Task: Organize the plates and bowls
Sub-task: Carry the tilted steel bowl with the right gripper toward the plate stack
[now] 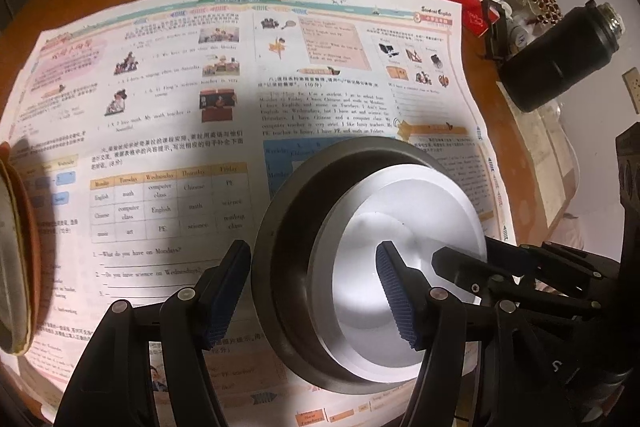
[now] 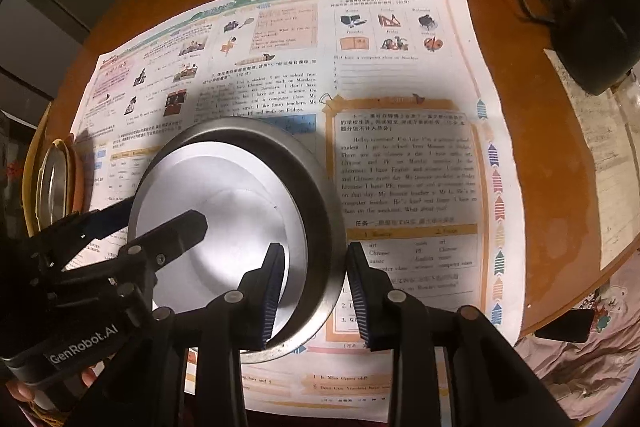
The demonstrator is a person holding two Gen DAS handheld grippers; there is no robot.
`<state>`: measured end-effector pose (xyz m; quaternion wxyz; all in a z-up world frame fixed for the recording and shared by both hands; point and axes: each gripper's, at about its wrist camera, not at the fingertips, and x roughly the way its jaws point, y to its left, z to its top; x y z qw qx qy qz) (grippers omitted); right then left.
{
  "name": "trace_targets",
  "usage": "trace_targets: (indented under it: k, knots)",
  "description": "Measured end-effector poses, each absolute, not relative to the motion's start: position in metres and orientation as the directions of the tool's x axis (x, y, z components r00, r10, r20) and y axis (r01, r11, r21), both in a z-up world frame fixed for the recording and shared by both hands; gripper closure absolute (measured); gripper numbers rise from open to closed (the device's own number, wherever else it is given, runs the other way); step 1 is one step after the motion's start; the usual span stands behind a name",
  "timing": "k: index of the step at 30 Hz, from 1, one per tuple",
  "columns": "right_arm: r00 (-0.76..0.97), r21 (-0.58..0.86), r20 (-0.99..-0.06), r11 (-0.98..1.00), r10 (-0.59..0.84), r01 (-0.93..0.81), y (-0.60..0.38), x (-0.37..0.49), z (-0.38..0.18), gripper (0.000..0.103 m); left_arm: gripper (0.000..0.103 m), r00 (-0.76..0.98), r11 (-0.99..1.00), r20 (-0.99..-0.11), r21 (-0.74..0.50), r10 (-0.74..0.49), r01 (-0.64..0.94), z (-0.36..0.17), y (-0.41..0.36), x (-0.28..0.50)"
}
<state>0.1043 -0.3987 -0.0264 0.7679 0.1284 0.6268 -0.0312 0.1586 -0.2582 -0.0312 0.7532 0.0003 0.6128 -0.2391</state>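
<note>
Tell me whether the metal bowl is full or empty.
Empty: the metal bowl shows only its bare shiny bottom in both wrist views.

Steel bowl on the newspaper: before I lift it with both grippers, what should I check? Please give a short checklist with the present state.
1. Bowl sits flat on the newspaper: ok.
2. Bowl holds nothing: ok.
3. Left gripper straddles the bowl's wall: ok.
4. Left pads press the wall: not ok, the jaws stand wide.
5. Right gripper straddles the opposite wall: ok, but a gap shows at the inner pad, so grip is not ok.
6. Room by the plates at the left: cannot tell.
</note>
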Motion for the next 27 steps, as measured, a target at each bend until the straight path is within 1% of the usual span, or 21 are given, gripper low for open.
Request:
trace_targets:
  k: [6,8,9,12,16,25,27]
  knots:
    - [0.208,0.172,-0.97,0.963,0.129,0.206,-0.398,0.107,-0.031,0.071,0.036,0.108,0.885,-0.925,-0.308,-0.364,0.349,-0.041,-0.259,0.162]
    - [0.211,0.181,-0.968,0.961,0.136,0.21,-0.399,0.107,-0.032,0.071,0.05,0.09,0.884,-0.925,-0.32,-0.369,0.34,-0.045,-0.259,0.162]
    - [0.214,0.188,-0.966,0.959,0.142,0.214,-0.399,0.107,-0.033,0.071,0.062,0.094,0.891,-0.929,-0.31,-0.358,0.332,-0.046,-0.258,0.162]
    - [0.224,0.201,-0.963,0.955,0.152,0.218,-0.401,0.106,-0.033,0.071,0.068,0.101,0.893,-0.925,-0.319,-0.367,0.318,-0.044,-0.255,0.166]
    - [0.227,0.218,-0.959,0.952,0.168,0.217,-0.405,0.104,-0.033,0.071,0.068,0.096,0.89,-0.925,-0.32,-0.367,0.324,-0.044,-0.256,0.166]
    - [0.227,0.201,-0.962,0.954,0.15,0.221,-0.408,0.105,-0.032,0.072,0.068,0.121,0.887,-0.924,-0.301,-0.362,0.351,-0.038,-0.26,0.167]
    - [0.23,0.194,-0.963,0.958,0.143,0.213,-0.407,0.106,-0.03,0.072,0.068,0.122,0.89,-0.922,-0.311,-0.368,0.335,-0.037,-0.257,0.168]
